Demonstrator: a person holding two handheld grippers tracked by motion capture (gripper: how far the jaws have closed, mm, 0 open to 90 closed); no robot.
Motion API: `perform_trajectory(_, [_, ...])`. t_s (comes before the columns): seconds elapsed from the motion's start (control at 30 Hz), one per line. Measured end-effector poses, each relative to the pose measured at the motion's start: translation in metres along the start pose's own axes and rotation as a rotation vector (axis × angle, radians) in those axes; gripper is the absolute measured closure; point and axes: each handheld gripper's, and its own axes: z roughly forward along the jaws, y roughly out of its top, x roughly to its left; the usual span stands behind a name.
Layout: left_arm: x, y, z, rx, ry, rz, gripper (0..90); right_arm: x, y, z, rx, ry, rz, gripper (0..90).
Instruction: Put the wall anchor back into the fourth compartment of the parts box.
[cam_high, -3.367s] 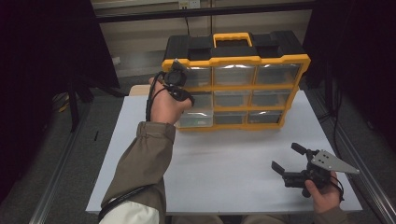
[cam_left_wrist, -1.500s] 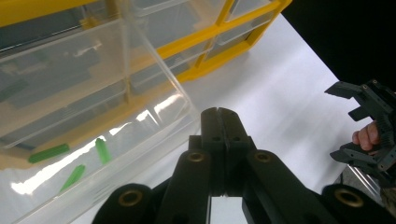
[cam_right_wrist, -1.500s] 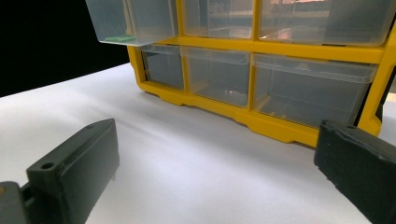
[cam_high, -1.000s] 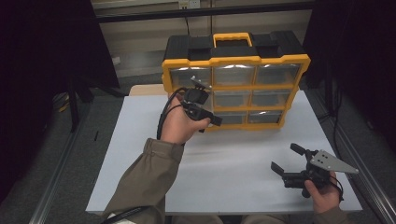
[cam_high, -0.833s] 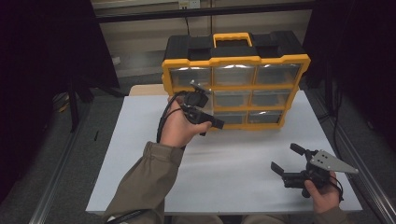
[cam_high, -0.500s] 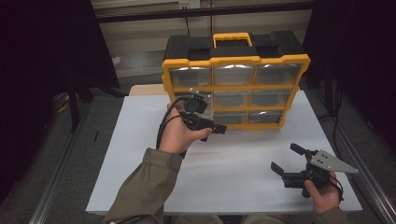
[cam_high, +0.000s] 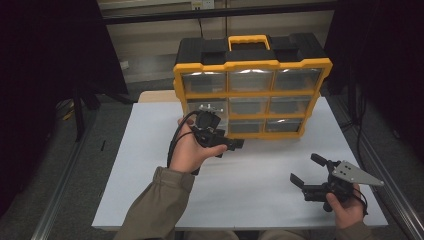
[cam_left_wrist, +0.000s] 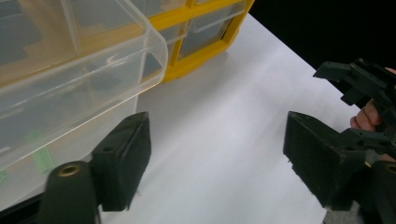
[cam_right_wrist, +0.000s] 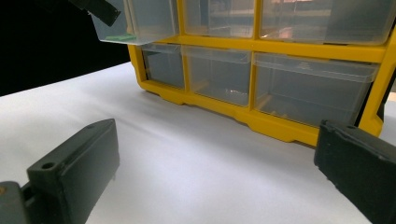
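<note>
I see a yellow-framed organizer cabinet (cam_high: 252, 97) with a black top and a yellow carry handle (cam_high: 245, 42) standing upright at the far side of the white table (cam_high: 150, 185), three rows of clear drawers facing me. Dark floor and a metal rail lie off the table's left edge, and nothing stands on the table between the two hands. My left hand-held gripper (cam_high: 220, 142) hangs just in front of the cabinet's lower left corner, near a clear plastic drawer (cam_left_wrist: 70, 74) that sticks out of the left column. Its jaws have just been opening and now stand apart and released, with bare table between them; the drawer sits beside the left jaw, above and behind it, and I cannot tell whether they touch. The drawer is transparent with a rounded rim, and small green pieces (cam_left_wrist: 42, 158) show through its wall near the bottom. My right hand-held gripper (cam_high: 310, 175) rests low over the table's near right area, well apart from the cabinet, jaws spread wide on nothing, the grey three-cornered plate (cam_high: 357, 173) on top. From the right gripper view I can see the pulled-out drawer (cam_right_wrist: 116, 21) jutting from the frame at upper left with a green bit inside, which the high view hides behind the left hand (cam_high: 192, 152). The left gripper view catches the right hand-held gripper farther off at its right edge.
</note>
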Motion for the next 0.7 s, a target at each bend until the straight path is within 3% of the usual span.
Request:
perform_trajectory(0.53, [0.006, -0.017, 0.0, -0.033, 0.02, 0.001, 17.2, 0.0, 0.0, 0.0, 0.001, -0.003, -0.001, 0.0])
perform_trajectory(0.7, [0.009, -0.021, -0.003, -0.065, 0.031, 0.001, 16.9, 0.0, 0.0, 0.0, 0.002, -0.003, -0.003, 0.0])
